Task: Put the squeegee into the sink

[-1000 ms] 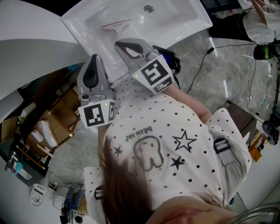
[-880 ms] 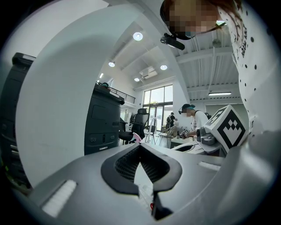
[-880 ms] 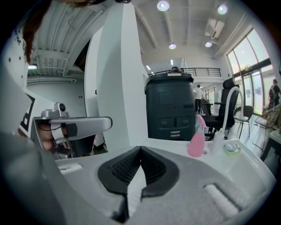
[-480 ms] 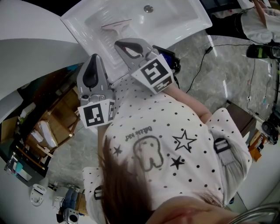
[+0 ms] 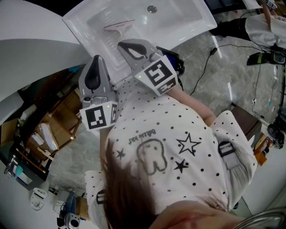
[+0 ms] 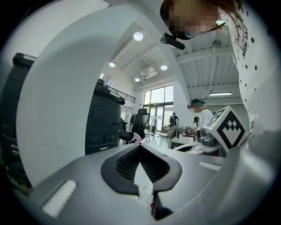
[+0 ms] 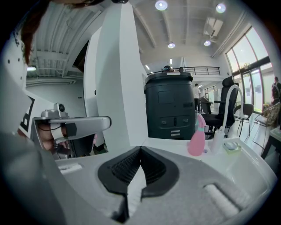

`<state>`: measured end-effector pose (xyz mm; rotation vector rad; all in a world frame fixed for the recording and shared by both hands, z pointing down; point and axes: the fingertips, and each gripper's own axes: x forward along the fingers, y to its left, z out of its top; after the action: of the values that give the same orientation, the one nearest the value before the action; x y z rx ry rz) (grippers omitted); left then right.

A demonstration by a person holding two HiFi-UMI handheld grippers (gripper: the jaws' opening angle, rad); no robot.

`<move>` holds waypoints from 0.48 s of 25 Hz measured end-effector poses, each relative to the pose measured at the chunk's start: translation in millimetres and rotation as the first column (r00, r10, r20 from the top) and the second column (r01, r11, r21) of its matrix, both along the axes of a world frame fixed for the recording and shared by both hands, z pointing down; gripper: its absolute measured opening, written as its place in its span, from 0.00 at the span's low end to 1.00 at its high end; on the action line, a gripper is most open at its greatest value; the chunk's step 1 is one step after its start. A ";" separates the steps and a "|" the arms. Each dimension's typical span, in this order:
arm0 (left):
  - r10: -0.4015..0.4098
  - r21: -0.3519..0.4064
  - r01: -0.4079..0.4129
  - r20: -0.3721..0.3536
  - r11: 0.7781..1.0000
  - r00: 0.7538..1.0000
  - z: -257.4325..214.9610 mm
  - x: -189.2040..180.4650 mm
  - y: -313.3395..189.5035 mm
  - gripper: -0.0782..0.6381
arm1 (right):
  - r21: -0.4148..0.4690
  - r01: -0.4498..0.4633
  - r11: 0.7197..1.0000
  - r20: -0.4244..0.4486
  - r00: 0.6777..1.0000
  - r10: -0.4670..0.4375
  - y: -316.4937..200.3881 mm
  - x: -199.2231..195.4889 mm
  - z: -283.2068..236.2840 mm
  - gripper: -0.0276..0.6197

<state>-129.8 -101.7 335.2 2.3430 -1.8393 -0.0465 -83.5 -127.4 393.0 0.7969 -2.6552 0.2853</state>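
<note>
- Your left fingers are clenched tip to tip with nothing between them. The right fingers are clenched and empty too.
- In the head view, the left gripper and the right gripper are tucked close to your chest. The right one's tip reaches the front rim of the sink, and the left one sits just beside that rim.
- The squeegee lies flat inside the sink, between the drain and the front wall. Its blade is toward the back and its handle points at you. It is apart from both grippers.
- The placing looks done to me, so a second grasp would only risk dragging the squeegee out.
- Check that the handle does not ride up on the rim. From above it seems to lie wholly inside.
- When you draw back, lift the right gripper off the rim and don't sweep it across the sink.
- The pink bottle and the faucet stand at the sink's far side, well apart from you, so they need no care.
</note>
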 end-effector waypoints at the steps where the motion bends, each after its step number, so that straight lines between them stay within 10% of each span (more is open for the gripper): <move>1: 0.000 0.000 0.000 0.000 1.000 1.000 -0.1 -0.1 -0.1 0.10 | 0.000 0.000 1.000 0.000 1.000 0.000 -0.1 0.0 -0.1 0.04; 12: 0.000 0.000 0.000 0.000 1.000 1.000 -0.3 -0.6 -0.5 0.10 | 0.001 0.007 1.000 0.002 1.000 -0.007 0.5 -1.1 -0.6 0.04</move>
<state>-130.3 -102.2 334.9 2.3422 -1.8396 -0.0465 -84.6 -127.0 392.4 0.7874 -2.6592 0.2834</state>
